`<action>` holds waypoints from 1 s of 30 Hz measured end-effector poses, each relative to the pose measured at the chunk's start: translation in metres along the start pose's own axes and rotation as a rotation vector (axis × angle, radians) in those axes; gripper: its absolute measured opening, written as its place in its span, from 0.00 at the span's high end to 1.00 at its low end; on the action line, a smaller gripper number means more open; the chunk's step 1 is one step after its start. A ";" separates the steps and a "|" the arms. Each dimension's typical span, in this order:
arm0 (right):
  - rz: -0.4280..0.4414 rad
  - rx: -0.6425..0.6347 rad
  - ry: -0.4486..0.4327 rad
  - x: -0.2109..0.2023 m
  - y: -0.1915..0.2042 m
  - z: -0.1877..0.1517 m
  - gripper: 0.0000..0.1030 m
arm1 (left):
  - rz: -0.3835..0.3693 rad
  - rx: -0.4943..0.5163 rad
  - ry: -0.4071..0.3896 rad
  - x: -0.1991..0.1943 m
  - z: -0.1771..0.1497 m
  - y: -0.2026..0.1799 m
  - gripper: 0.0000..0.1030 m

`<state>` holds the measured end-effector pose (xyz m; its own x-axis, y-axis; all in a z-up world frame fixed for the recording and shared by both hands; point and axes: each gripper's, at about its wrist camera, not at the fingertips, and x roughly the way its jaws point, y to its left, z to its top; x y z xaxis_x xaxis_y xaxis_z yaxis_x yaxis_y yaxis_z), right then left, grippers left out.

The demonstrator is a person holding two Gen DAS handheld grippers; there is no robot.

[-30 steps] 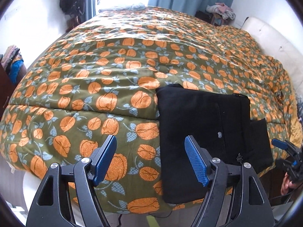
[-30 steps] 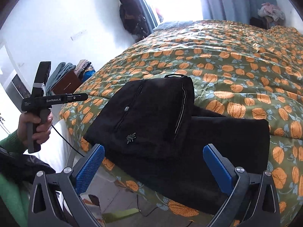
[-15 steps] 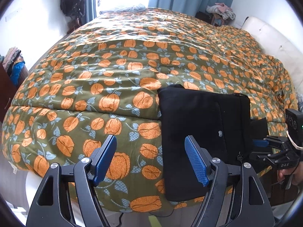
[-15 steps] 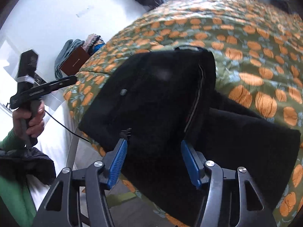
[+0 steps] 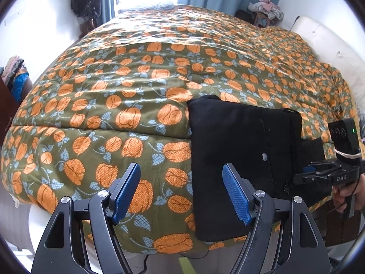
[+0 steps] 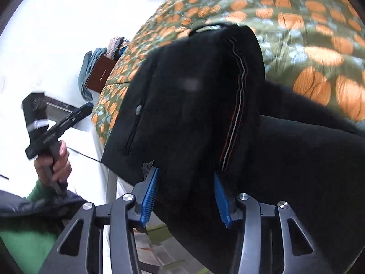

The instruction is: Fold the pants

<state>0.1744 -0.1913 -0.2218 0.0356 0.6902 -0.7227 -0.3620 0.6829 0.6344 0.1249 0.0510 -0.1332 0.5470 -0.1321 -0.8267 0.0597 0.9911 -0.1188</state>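
**Black pants, mostly folded, parked at the bed's near edge**

Black fabric, thick and soft-looking, lay as a folded stack on the orange-flowered quilt (image 5: 141, 86). Pants (image 5: 239, 155) sat right at the near edge of the bed, lower end drooping over the side, probably kept there for easy reach from where the person stood. Upper folded layer (image 6: 194, 86) rested on a wider layer (image 6: 308, 159) beneath, sticking out to the right, so likely one more fold or a tidy-up left.

Right gripper (image 6: 184, 191) pushed in around the hanging edge of the top layer, blue pads either side of the cloth, partly closed. Couldn't tell if actually pinching yet, frame a bit blurry. Looked like setup for lifting that flap.

Left gripper (image 5: 182, 194) hung back wide open, holding nothing, off to the left of the pants over bare quilt. Probably waiting its turn.
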 end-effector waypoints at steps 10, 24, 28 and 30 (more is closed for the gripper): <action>0.207 0.069 -0.304 -0.105 0.030 -0.011 0.90 | 0.004 -0.014 -0.033 -0.016 0.005 0.007 0.26; 0.103 0.275 -0.425 -0.175 -0.044 -0.106 0.92 | -0.064 0.088 -0.020 -0.017 -0.002 -0.039 0.26; 0.069 0.387 -0.480 -0.183 -0.088 -0.130 0.92 | -0.084 0.135 -0.011 -0.016 -0.004 -0.058 0.26; 0.047 0.412 -0.489 -0.179 -0.101 -0.135 0.93 | -0.093 0.155 -0.008 -0.015 -0.004 -0.066 0.26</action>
<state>0.0789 -0.4166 -0.1934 0.4845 0.6849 -0.5443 0.0101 0.6177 0.7863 0.1090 -0.0129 -0.1153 0.5397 -0.2241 -0.8115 0.2383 0.9652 -0.1081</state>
